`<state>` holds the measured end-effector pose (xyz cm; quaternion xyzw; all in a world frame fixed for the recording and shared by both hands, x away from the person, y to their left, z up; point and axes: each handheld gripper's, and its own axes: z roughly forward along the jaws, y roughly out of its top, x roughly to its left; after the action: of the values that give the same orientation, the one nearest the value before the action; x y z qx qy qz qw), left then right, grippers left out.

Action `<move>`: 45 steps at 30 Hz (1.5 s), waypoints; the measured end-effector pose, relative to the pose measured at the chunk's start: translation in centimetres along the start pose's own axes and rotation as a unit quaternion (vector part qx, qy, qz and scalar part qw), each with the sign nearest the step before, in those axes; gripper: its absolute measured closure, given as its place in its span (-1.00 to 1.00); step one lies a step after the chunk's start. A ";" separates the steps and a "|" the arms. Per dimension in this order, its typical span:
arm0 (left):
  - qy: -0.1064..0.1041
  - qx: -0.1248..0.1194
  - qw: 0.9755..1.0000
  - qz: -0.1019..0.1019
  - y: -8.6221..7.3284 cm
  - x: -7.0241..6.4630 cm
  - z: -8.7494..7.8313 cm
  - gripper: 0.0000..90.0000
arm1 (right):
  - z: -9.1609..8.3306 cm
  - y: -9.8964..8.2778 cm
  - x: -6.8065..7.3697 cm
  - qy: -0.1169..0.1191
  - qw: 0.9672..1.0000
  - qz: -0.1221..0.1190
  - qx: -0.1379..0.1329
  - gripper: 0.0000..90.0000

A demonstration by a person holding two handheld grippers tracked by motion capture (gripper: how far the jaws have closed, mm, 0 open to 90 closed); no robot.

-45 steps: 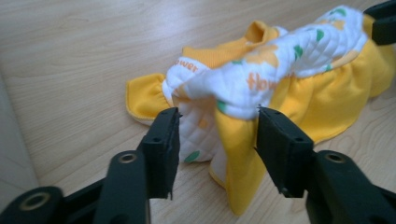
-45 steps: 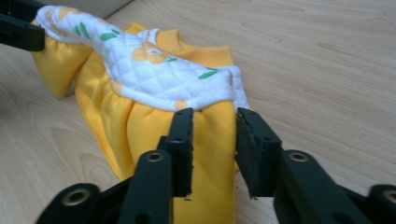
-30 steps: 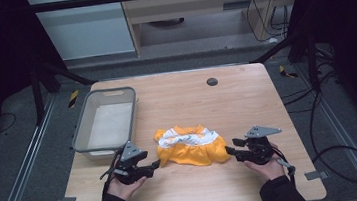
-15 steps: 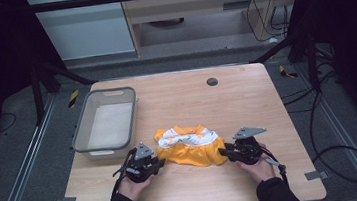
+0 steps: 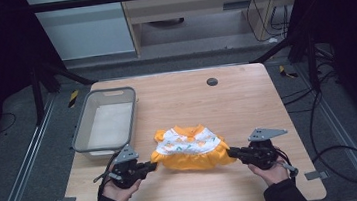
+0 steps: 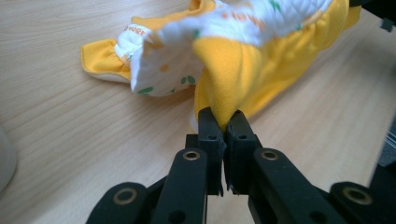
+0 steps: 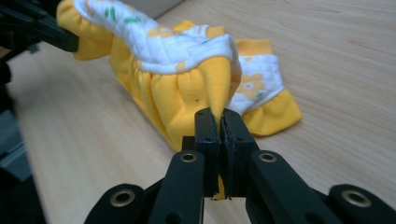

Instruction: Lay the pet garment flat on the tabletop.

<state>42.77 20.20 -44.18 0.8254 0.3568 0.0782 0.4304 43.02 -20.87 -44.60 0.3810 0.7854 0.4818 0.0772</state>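
Your left gripper [image 5: 149, 167] pinches the yellow edge of the orange-and-white garment [image 5: 187, 147] at its left end, and your right gripper [image 5: 233, 152] has its jaws pressed tight on the yellow fabric at its right end. The garment lies low in the centre of the high view, on the wooden table [image 5: 247, 103], right of the grey bin [image 5: 82, 132]. Orange lettering on its white band [image 6: 135, 31] is too blurred to read.

Even overhead light brightens the wooden table [image 5: 247, 108] while the surroundings fall into near-black. Both gripper views are sharp at the jaws, softening toward the far tabletop; shadows are faint.
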 end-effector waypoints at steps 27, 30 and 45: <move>0.039 0.000 0.999 0.018 -2.7 -1.3 0.0 0.12 | -0.1 -2.9 0.7 -0.056 0.998 -0.019 0.012 0.46; 0.042 -0.022 0.999 0.016 -2.2 -1.1 -0.7 0.08 | -0.6 -2.5 0.4 -0.063 0.998 -0.017 -0.003 0.40; 0.083 -0.075 0.994 0.015 1.6 1.4 -2.1 0.02 | 0.0 1.3 -1.9 -0.108 0.993 -0.015 -0.054 0.08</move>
<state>43.77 21.91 -41.91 0.7866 0.3724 0.1794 0.4587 45.00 -21.79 -44.00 0.4140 0.7511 0.4783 0.1892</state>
